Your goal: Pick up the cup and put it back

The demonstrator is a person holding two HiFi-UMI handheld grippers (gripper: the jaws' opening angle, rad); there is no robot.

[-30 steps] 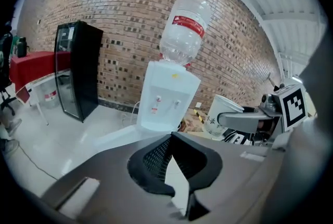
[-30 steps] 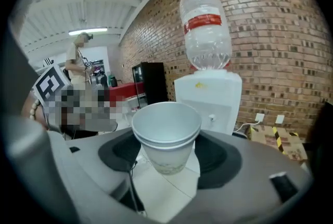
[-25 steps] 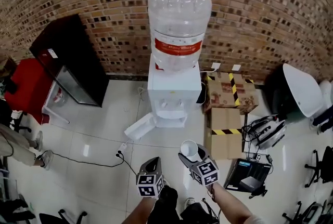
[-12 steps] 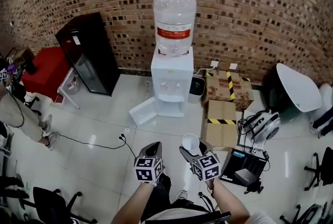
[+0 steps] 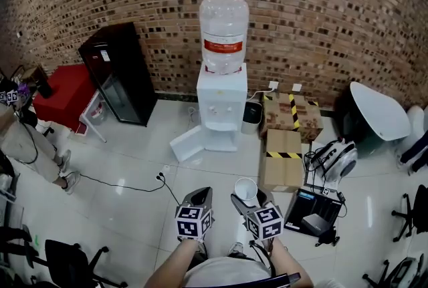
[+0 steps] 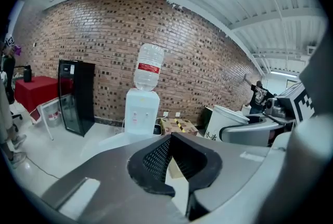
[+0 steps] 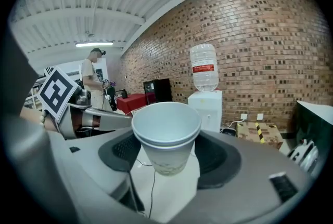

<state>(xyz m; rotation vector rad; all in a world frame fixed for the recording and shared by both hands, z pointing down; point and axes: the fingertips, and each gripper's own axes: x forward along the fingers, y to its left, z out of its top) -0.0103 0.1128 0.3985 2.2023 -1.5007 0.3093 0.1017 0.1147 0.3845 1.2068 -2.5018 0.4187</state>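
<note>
Before water dispenser (image 5: 221, 103), right claw (image 5: 245, 201) clamped on white cup (image 5: 245, 188), left claw (image 5: 198, 194) closed

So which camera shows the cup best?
The right gripper view: the cup fills the centre, upright between the jaws. The head view shows it small, from above; the left gripper view doesn't show it.

The right gripper (image 5: 250, 202) holds a white cup (image 5: 245, 189) upright. The left gripper (image 5: 198, 196) is just beside it. A water dispenser (image 5: 221, 106) stands ahead of both.

The left gripper (image 5: 199, 193) and right gripper (image 5: 246, 200) with the cup (image 5: 245, 189) have backed farther from the water dispenser (image 5: 221, 106).
</note>
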